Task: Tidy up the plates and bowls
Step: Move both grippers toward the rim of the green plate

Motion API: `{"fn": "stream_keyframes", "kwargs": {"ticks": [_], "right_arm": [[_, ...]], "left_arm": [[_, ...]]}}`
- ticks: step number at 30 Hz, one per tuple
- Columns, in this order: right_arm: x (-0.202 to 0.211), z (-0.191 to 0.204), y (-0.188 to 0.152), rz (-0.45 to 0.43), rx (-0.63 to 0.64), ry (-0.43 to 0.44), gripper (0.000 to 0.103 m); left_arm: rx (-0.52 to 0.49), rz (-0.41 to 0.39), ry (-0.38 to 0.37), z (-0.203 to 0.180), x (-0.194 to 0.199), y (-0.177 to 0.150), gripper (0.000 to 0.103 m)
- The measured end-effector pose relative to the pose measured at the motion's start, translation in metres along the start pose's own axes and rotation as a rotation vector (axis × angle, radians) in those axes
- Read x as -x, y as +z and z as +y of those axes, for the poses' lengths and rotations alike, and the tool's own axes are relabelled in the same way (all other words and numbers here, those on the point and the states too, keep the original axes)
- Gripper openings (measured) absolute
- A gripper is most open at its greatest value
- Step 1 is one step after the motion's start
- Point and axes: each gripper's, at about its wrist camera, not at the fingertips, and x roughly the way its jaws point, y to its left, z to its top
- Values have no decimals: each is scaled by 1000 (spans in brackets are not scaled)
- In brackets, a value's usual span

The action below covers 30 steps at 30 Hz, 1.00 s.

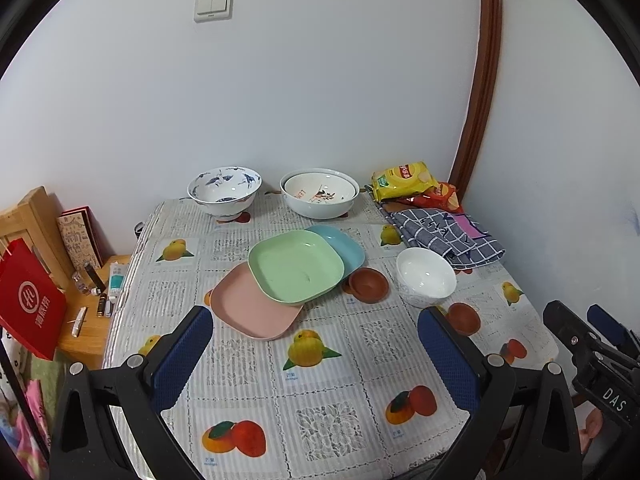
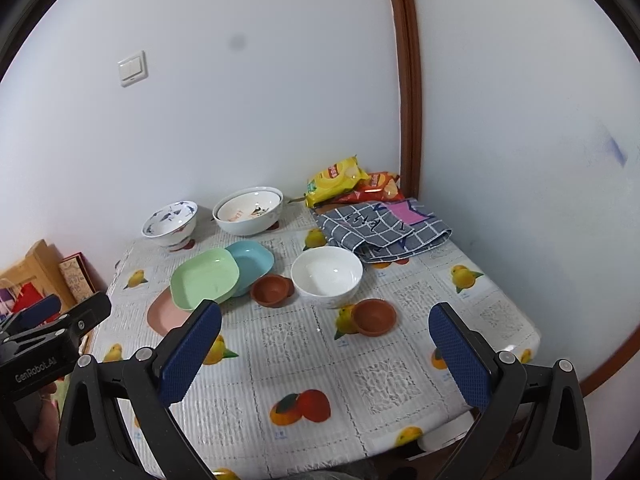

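Observation:
Three square plastic plates overlap mid-table: a green plate (image 1: 298,266) (image 2: 205,278) on top, a pink plate (image 1: 252,312) (image 2: 166,314) nearer me and a blue plate (image 1: 344,246) (image 2: 254,260) behind. To their right stand a white bowl (image 1: 426,276) (image 2: 326,276) and two small brown clay dishes (image 1: 368,285) (image 1: 463,318) (image 2: 272,290) (image 2: 374,317). At the back sit a blue-patterned bowl (image 1: 224,190) (image 2: 170,222) and two nested white bowls (image 1: 319,194) (image 2: 248,210). My left gripper (image 1: 316,356) is open and empty over the near table. My right gripper (image 2: 326,356) is open too, holding nothing.
The table (image 1: 320,400) with its fruit-print cloth stands in a wall corner. A checked cloth (image 1: 444,236) (image 2: 380,232) and snack bags (image 1: 404,180) (image 2: 340,180) lie at the back right. A low wooden stand with small items (image 1: 92,312) and a red bag (image 1: 30,300) are left of the table.

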Motion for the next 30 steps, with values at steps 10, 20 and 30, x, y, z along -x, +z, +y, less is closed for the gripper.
{"fn": "stream_keyframes", "kwargs": {"ticks": [10,20,30], "right_arm": [[-59,25,24,9,45,-26,102],[-120,62,50,25,35,129,102],[-189,88,71,28,45,153,101]], "left_arm": [[0,38,59,26,-52,22,103],[68,92,96,67,-111,36,101],[74,137,121,79,-172,43,99]]}}
